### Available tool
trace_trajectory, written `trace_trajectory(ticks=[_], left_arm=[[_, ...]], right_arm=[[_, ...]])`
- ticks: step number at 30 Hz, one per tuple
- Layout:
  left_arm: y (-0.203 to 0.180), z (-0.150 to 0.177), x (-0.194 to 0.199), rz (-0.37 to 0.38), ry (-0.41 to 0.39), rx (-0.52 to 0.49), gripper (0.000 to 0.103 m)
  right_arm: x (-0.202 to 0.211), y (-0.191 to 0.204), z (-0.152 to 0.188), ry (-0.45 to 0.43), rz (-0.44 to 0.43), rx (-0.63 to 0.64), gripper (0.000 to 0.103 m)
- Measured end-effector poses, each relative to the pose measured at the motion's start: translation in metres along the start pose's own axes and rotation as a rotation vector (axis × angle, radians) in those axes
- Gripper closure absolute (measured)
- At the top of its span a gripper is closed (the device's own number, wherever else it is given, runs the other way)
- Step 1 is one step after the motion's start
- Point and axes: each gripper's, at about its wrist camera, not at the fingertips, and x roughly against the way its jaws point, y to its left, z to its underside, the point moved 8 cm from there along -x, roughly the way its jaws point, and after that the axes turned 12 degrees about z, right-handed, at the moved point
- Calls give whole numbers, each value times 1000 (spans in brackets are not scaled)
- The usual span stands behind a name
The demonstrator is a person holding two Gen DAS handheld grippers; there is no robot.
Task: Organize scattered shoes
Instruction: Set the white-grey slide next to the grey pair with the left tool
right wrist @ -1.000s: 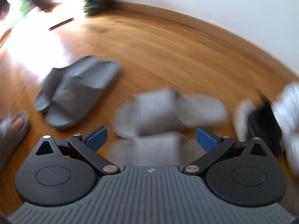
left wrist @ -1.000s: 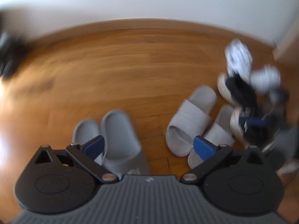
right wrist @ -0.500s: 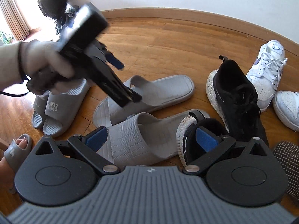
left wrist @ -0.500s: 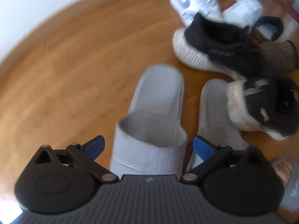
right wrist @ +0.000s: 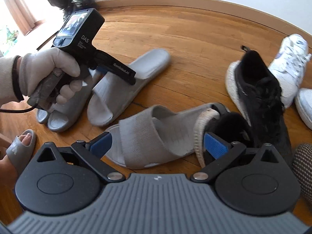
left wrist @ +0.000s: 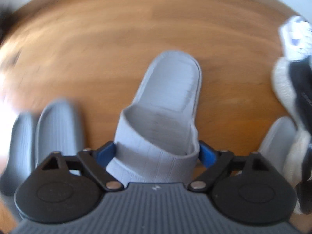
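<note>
A light grey slide [left wrist: 171,97] lies on the wooden floor, toe pointing away in the left wrist view. My left gripper [left wrist: 157,154] straddles its strap, jaws closing, a blue pad close at each side. In the right wrist view a gloved hand [right wrist: 48,68] holds that gripper [right wrist: 117,78] down over the same slide [right wrist: 152,64]. My right gripper [right wrist: 157,146] hangs open above the matching slide [right wrist: 148,136], whose heel end is overlapped by a black sneaker [right wrist: 230,128].
A dark grey pair of slides [right wrist: 62,115] lies at the left, beside the held slide. A second black sneaker [right wrist: 259,89] and white sneakers [right wrist: 288,58] lie at the right. A person's foot in a grey slide [right wrist: 21,142] is at the lower left. A wall with a skirting board runs behind.
My left gripper has swung over to the light grey slide and dropped down onto its strap, jaws narrowing. The right gripper has settled over the second slide.
</note>
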Motion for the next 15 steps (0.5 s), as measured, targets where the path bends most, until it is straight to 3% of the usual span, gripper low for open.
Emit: trace_trajectory(ticks=[3, 9, 11, 15], left_arm=[[10, -14, 42, 59, -39, 5, 17], [34, -32, 180, 108, -162, -50, 8], [47, -24, 229, 82, -214, -51, 5], [91, 5, 271, 62, -248, 14, 5]], right_arm=[[-7, 19, -13, -34, -34, 94, 1], [-67, 101, -57, -80, -86, 476, 1], [-91, 126, -61, -88, -59, 608, 1], [-144, 172, -55, -97, 43, 901, 3]])
